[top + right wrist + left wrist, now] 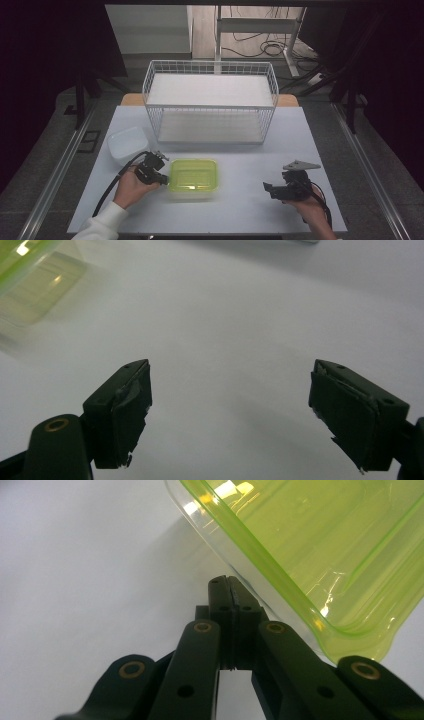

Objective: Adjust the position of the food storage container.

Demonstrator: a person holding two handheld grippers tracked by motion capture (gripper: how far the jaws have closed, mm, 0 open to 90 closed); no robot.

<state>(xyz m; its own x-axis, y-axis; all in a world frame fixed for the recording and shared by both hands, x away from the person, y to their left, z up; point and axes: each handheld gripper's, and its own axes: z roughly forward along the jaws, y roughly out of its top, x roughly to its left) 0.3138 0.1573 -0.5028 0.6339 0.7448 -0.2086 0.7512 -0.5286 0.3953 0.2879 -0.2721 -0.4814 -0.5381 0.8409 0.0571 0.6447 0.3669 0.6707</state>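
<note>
Item: lime-green translucent lid (193,174), seated on a clear rectangular food container (192,191) at the near centre of the pale counter (240,160).

Left claw (161,178): held in the person's left hand (131,189), at the lid's left edge. In the left gripper view the two black jaws stand pressed together, tip (230,587) just beside the clear rim under the lid (310,545); nothing shows between the pads. Whether the tip touches the rim cannot be told.

Right claw (268,189): held in the right hand (312,212) at the counter's near right, well apart from the container, grey three-cornered plate (301,164) on top. In the right gripper view the jaws stand wide, bare counter (230,330) between them, a corner of the container (35,280) at upper left.

Other stock: white wire basket (210,100) at the far middle of the counter, upright, white liner inside. White bowl-like tub (127,144) at the left, near the left claw and apart from the green lid.
</note>
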